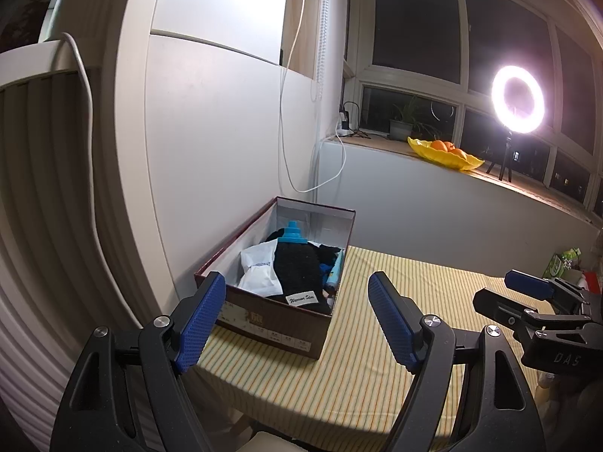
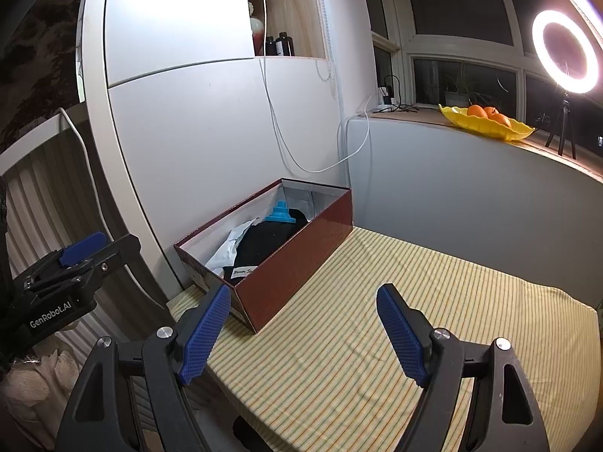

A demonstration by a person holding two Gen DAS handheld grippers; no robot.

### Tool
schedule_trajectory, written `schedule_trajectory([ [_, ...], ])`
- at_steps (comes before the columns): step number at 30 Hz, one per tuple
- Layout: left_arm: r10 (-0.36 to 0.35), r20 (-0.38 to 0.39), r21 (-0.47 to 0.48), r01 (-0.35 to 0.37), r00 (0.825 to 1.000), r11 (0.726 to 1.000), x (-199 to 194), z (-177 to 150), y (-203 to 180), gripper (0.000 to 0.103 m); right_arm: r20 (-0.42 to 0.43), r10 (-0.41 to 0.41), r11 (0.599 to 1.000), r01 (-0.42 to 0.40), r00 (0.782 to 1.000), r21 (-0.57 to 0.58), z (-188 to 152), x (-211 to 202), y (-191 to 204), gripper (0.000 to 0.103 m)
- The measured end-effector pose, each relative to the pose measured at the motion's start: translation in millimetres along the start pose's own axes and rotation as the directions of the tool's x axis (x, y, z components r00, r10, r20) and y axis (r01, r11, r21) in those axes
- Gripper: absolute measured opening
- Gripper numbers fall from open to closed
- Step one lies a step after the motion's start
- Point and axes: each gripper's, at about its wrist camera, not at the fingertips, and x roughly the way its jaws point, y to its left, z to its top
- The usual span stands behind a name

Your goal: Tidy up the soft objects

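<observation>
In your left wrist view, the left gripper (image 1: pixel 297 320) sits at the bottom of the frame with its jaws wide apart and nothing between them. Just past it, in the middle of the frame, is the box (image 1: pixel 264 329) on the striped cloth (image 1: pixel 377 369). The soft things are already inside it: a black sock (image 1: pixel 297 275) with a white label, a white bag (image 1: pixel 258 271) on its left, and a blue cap (image 1: pixel 291 234) poking up behind. At the right edge you can see your right gripper (image 1: pixel 527 286) from the side, holding nothing. In your right wrist view, the right gripper (image 2: pixel 303 329) is at the bottom of the frame, jaws wide, and only bare cloth shows between them. The box is a bit left of the middle, with the black sock showing over its wall. Your left gripper peeks in at the left edge. No soft thing lies loose on the cloth in either view, so it looks like the packing step is near its end or done. Next, I think you should check the edges of the table for anything left, or tidy the sock down flat in the box, going in gently from above.
</observation>
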Motion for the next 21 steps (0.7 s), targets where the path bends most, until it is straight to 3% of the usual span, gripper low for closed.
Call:
schedule_trajectory([
  [21, -0.019, -0.002, -0.011, 0.019, 1.0, 1.0, 1.7, 1.8, 1.3, 0.078, -0.01, -0.006, 1.0, 0.006, 1.0, -0.001, -4.3, 0.7, -1.1, 0.077],
])
